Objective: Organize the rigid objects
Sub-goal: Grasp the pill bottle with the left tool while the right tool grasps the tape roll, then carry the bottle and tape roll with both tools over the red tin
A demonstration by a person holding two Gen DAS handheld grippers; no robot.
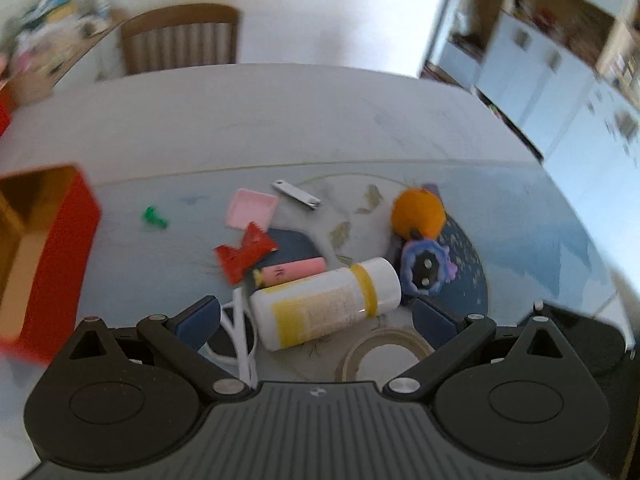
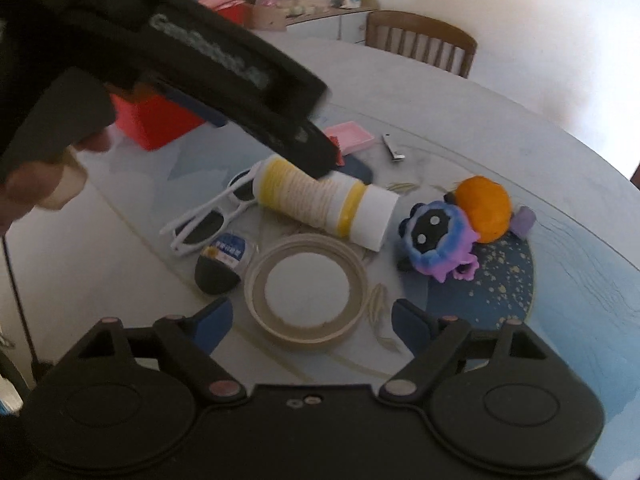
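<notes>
Cluttered round worktop [image 2: 520, 128]: your left gripper [image 1: 316, 314] has its jaws wide around the lying white bottle [image 1: 326, 302], gripping nothing; your right gripper [image 2: 312, 318], jaws wide and empty, hangs over the tape roll [image 2: 306, 292]. Close off-centre and the bottle may roll into the sunglasses [image 2: 212, 216]. The red box's [image 1: 60, 256] contents are hidden.

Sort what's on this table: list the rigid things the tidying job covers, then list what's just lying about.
Belongs to the job:
white bottle
tape roll
white sunglasses
nail clipper
pink tray
red box

Lying about:
plush toy
orange ball
red wrapper
chair
</notes>
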